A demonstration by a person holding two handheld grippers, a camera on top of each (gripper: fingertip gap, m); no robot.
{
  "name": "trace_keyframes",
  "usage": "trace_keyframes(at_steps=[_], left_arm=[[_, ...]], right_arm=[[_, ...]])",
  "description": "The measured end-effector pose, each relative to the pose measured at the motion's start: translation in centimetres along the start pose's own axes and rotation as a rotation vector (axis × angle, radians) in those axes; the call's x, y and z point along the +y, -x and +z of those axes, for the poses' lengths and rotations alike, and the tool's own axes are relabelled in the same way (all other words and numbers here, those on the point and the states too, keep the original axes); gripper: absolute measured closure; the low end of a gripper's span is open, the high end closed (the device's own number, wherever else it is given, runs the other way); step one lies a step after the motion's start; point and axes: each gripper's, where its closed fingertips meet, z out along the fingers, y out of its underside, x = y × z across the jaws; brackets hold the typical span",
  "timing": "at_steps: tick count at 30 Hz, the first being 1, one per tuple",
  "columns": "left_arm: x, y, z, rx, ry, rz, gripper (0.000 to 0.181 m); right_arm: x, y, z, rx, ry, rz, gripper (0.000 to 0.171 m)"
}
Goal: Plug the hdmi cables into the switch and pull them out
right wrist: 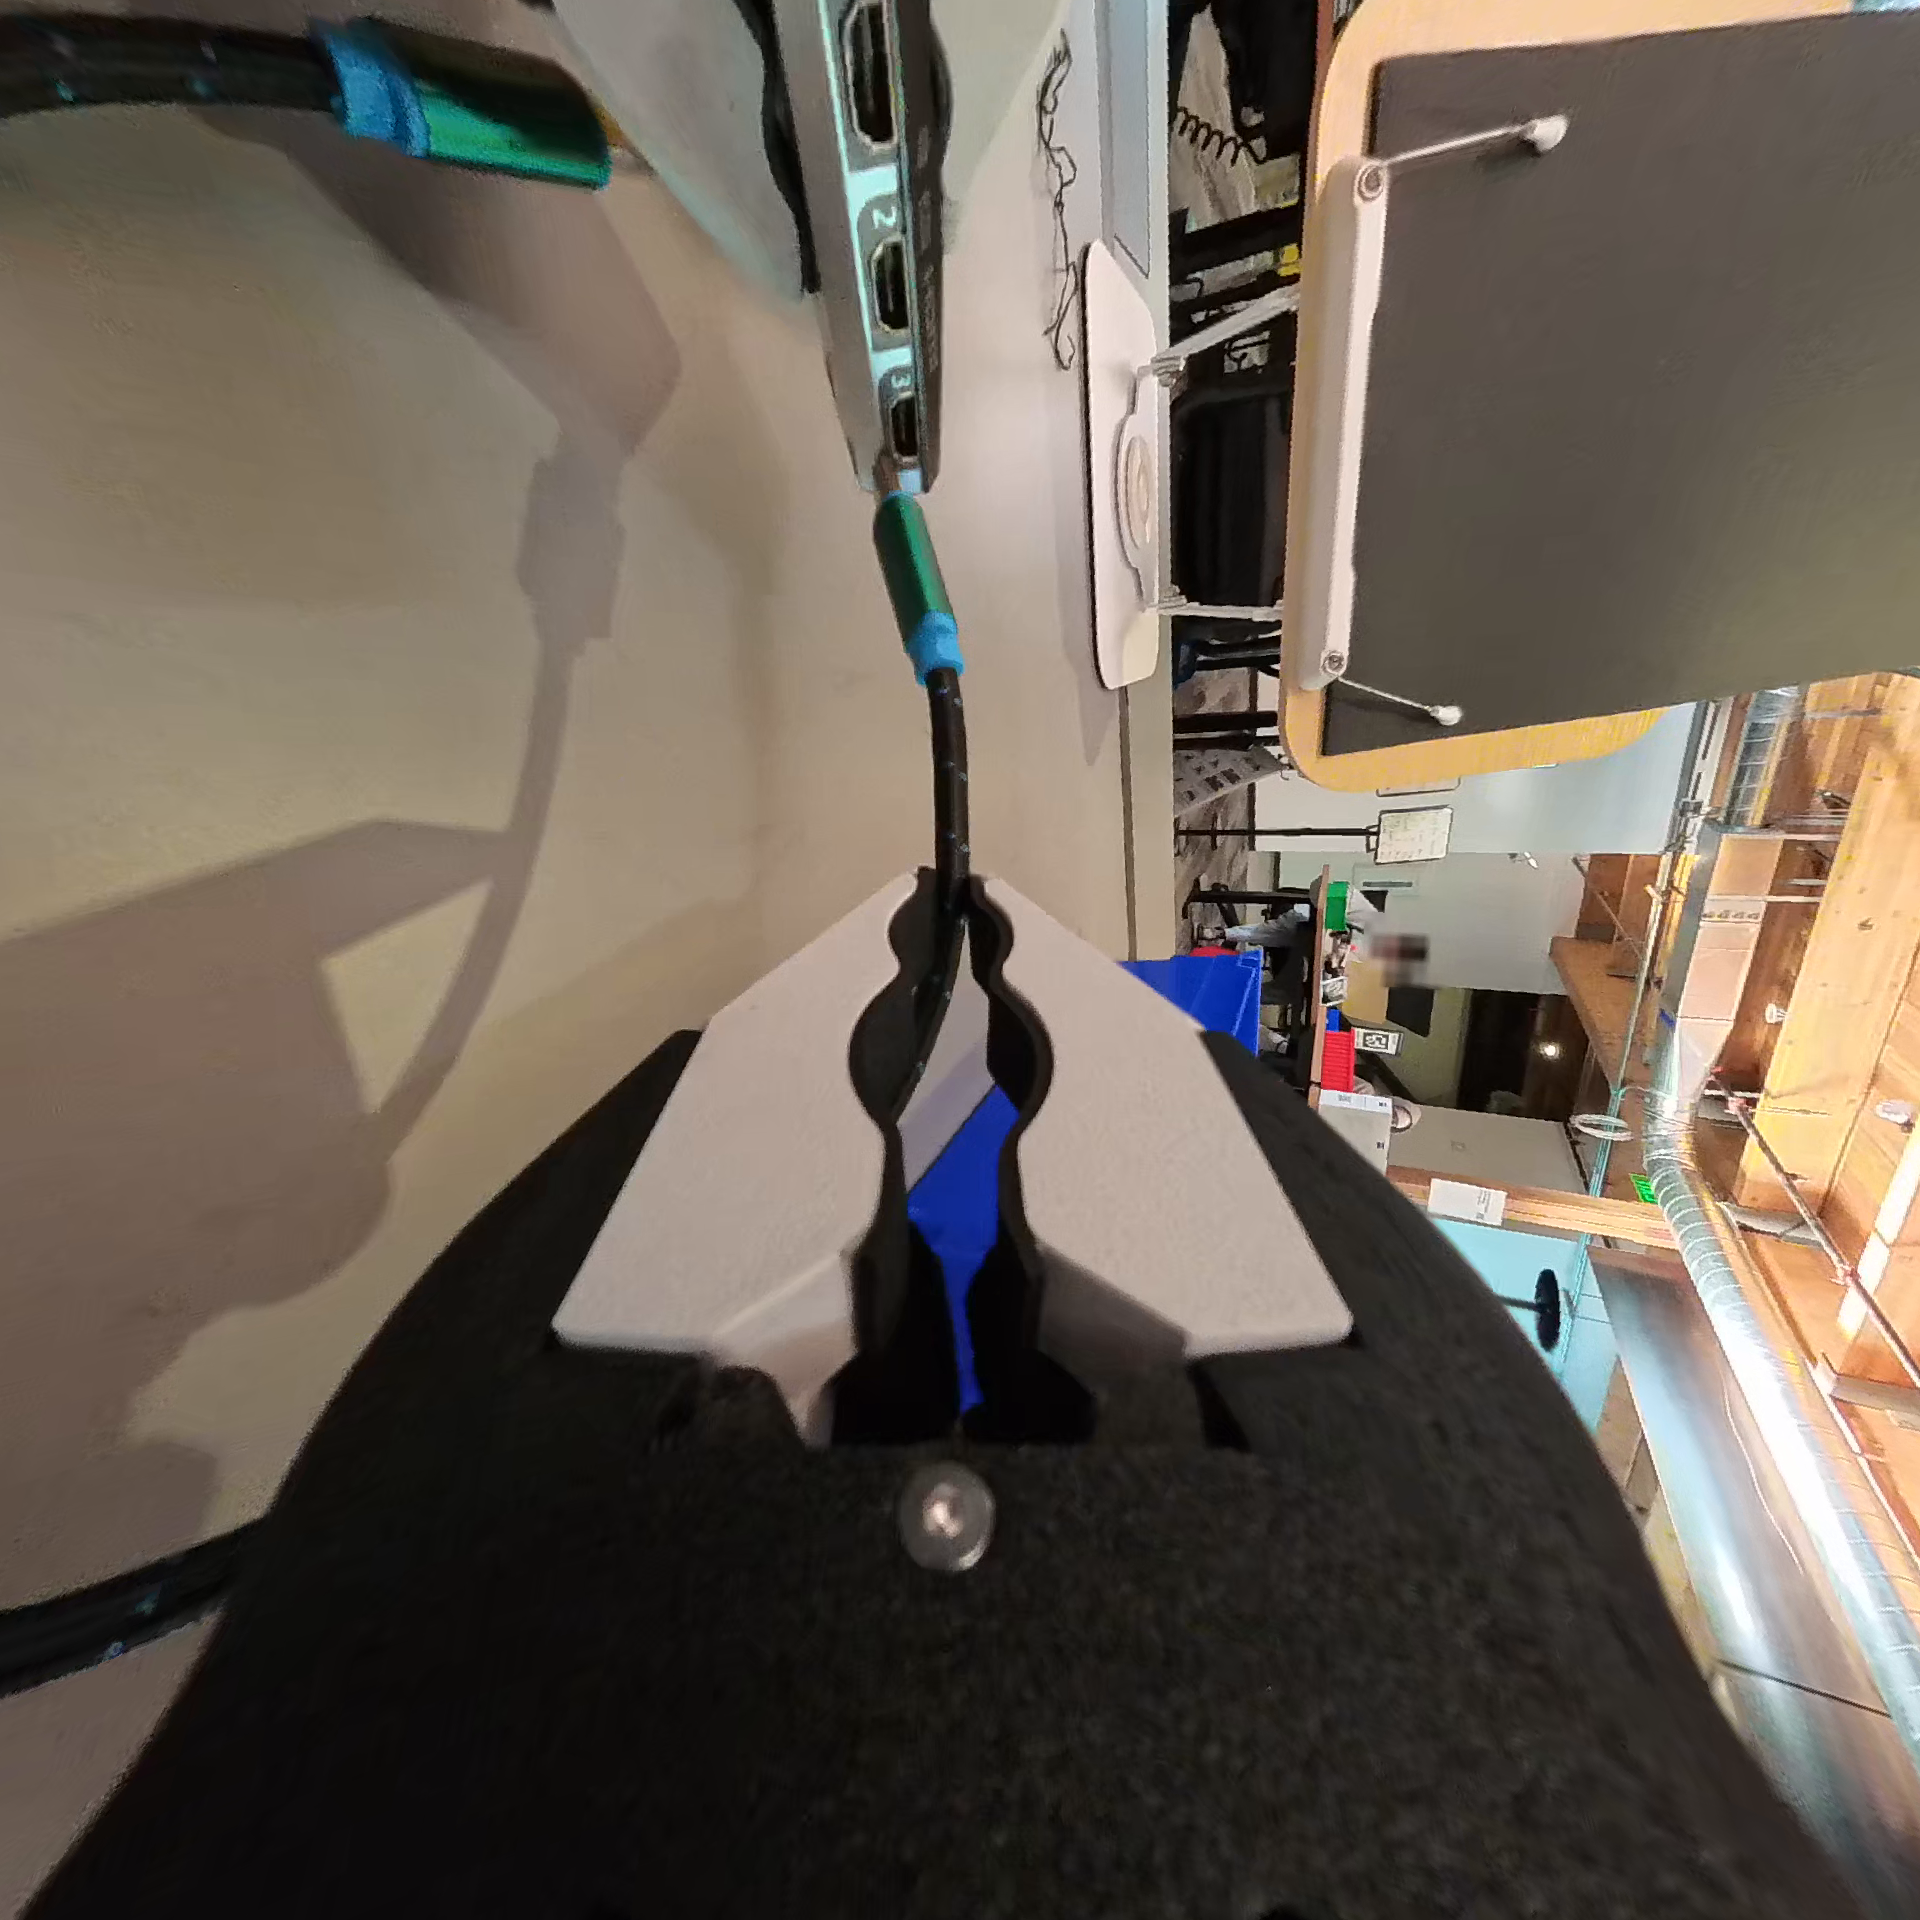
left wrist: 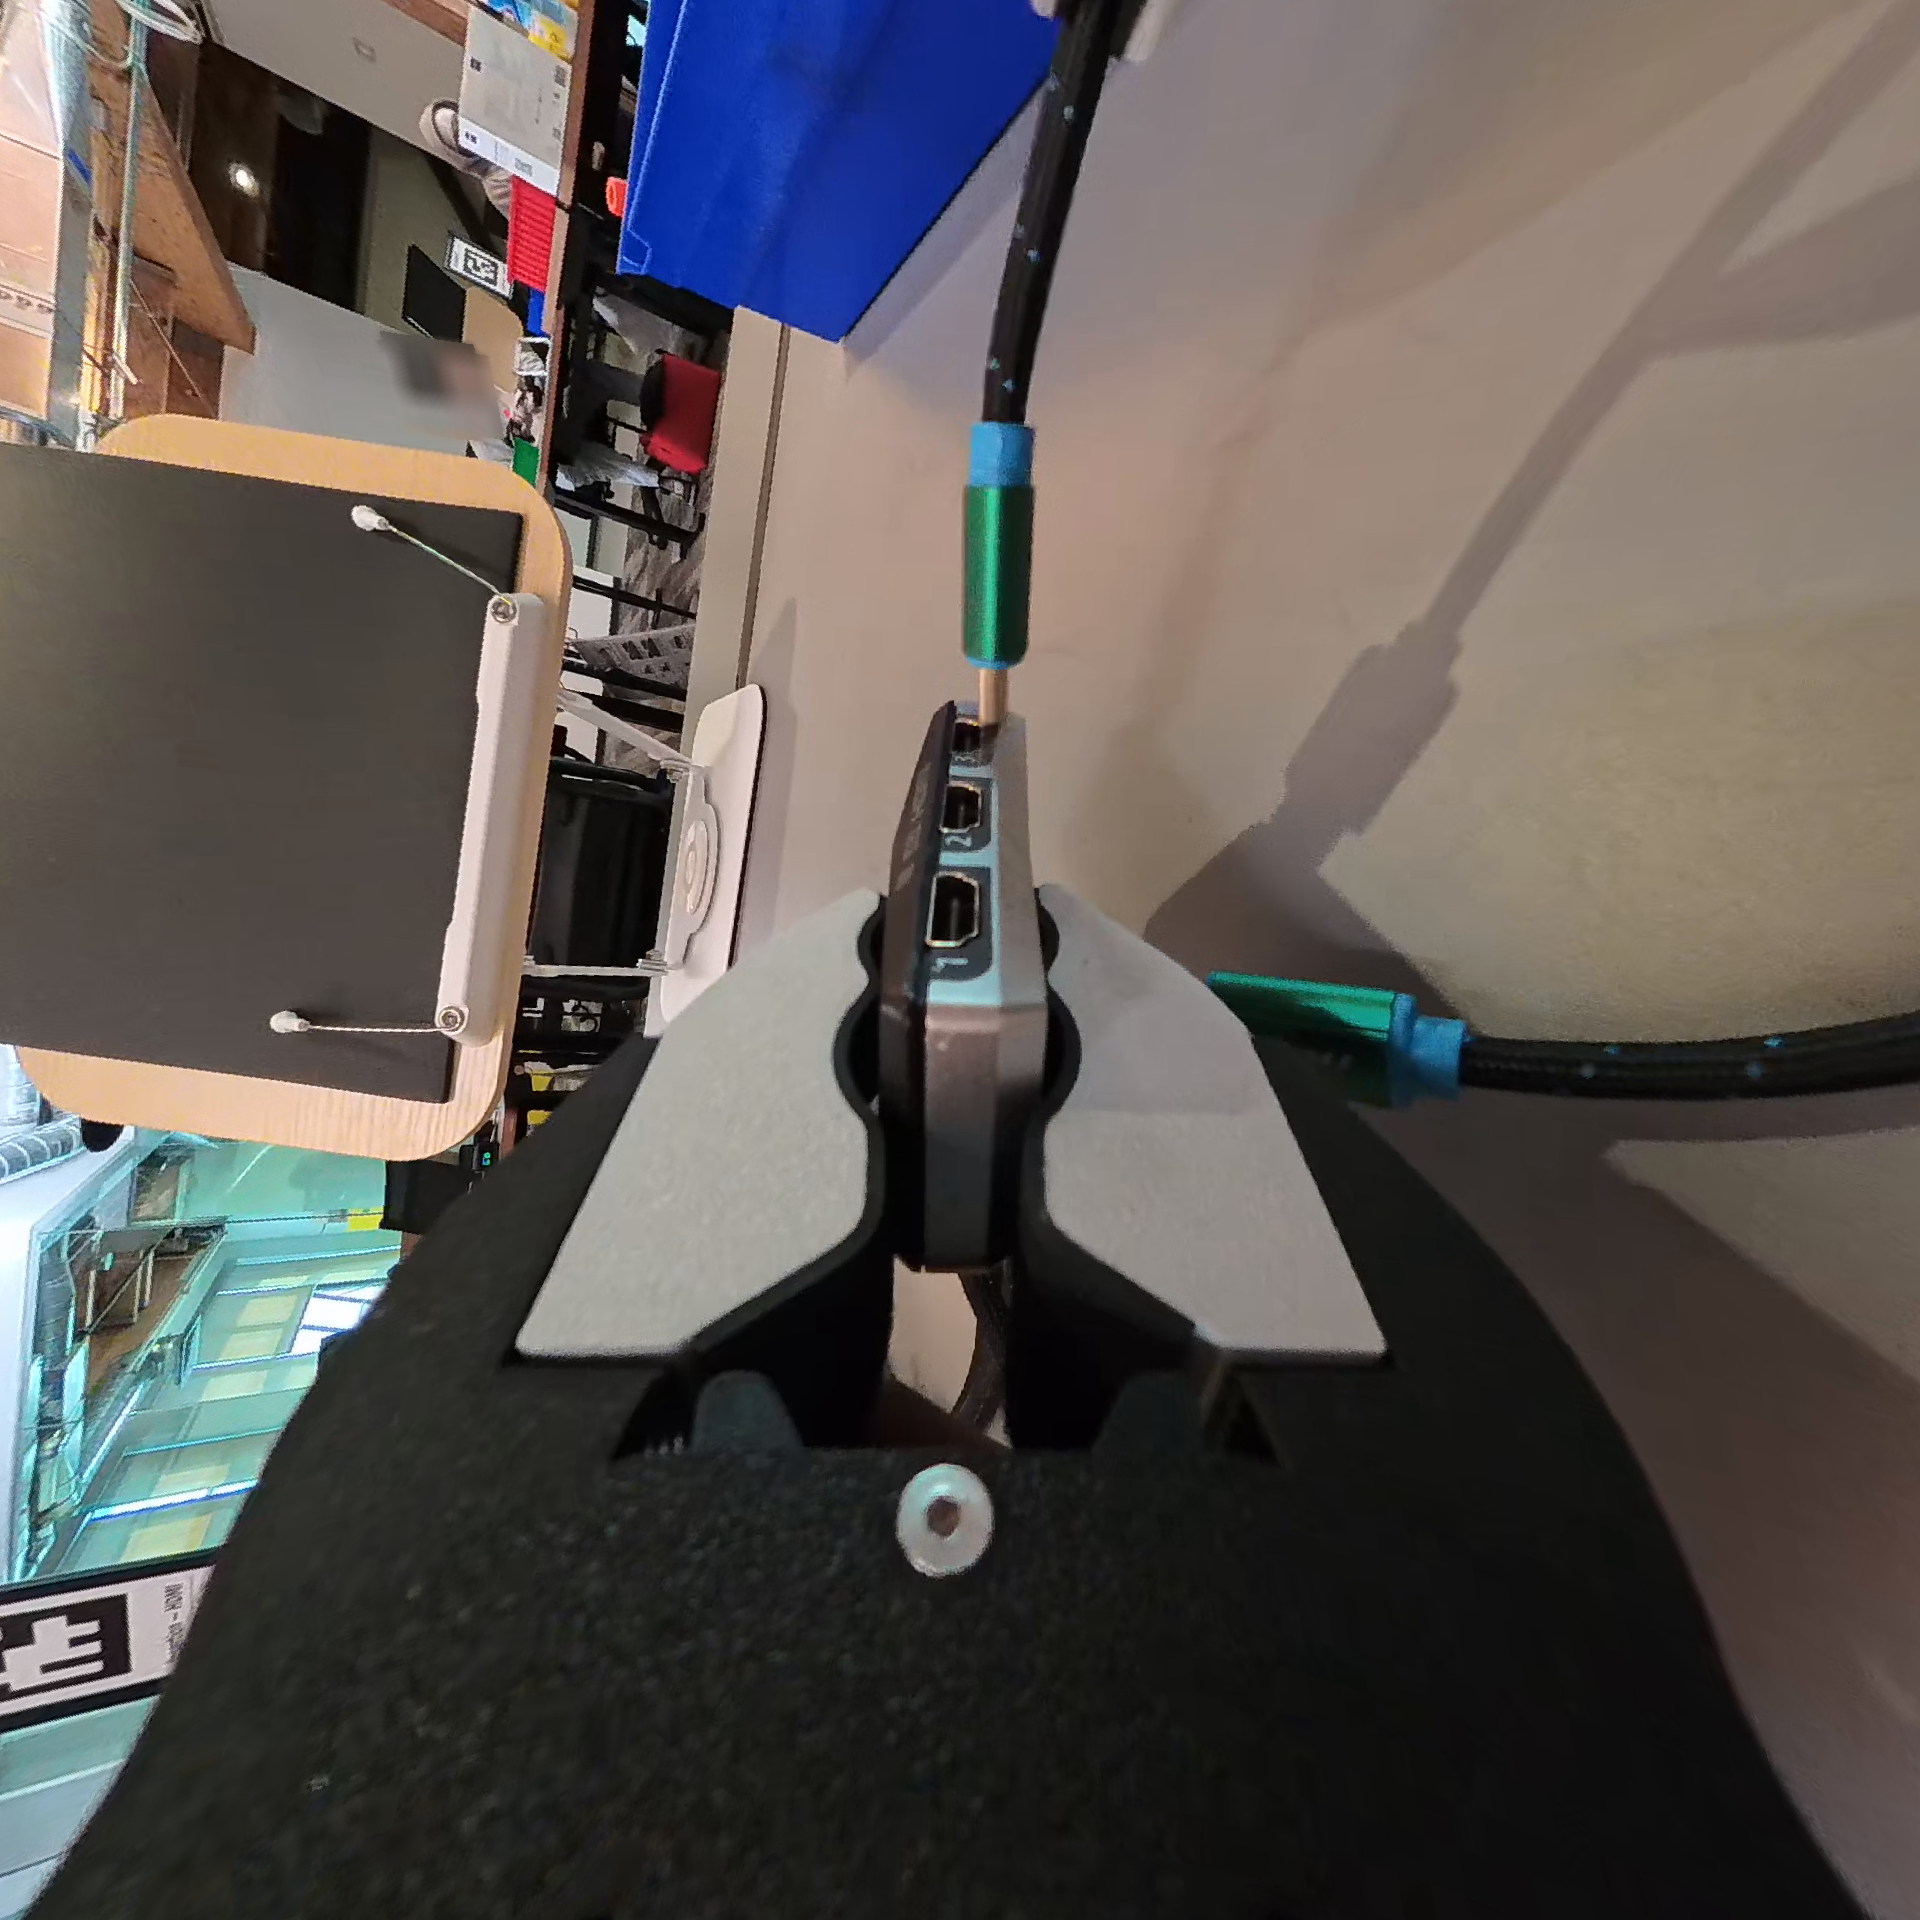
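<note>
The left gripper (left wrist: 961,914) is clamped on the near end of the grey HDMI switch (left wrist: 971,997), its two pale fingers (left wrist: 748,1091) pressed against the flat sides so that the port face is turned toward the camera. Three ports run away from the fingertips; the two nearest are bare. At the far end a green HDMI plug (left wrist: 997,577) with a blue collar meets the switch at the end beyond the third port, a short length of its metal tip showing between shell and housing.

Only the right wrist view shows what holds that cable: the right gripper (right wrist: 943,894) is closed on the black braided cable (right wrist: 951,790) a little behind the blue collar, pinched at the very tips of the fingers (right wrist: 1122,1101). From there the cable bends up to the plug (right wrist: 906,561) and the switch (right wrist: 894,260).

A second green plug (left wrist: 1309,1023) lies loose on the beige table (left wrist: 1558,520), just right of the left gripper, its cable trailing off right. In the right wrist view it sits at the upper left (right wrist: 478,120).

The tabletop around the switch is bare apart from the cables. A blue bin (left wrist: 821,156) stands at the far end, and a black wood-rimmed board (left wrist: 239,769) is off the table's edge.
</note>
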Motion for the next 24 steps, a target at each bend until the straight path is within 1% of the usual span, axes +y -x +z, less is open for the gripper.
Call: trace_keyframes(at_steps=[5,19,24], left_arm=[[0.1,0.0,0.1,0.002,0.005,-0.005,0.159],[0.1,-0.1,0.1,-0.011,0.016,0.009,0.159],[0.0,0.3,0.1,-0.037,0.013,-0.007,0.159]], right_arm=[[-0.5,-0.6,-0.4,0.019,-0.013,0.005,0.166],[-1.0,-0.4,-0.3,0.016,-0.009,0.002,0.167],[-1.7,-0.3,-0.8,-0.028,-0.075,0.074,0.166]])
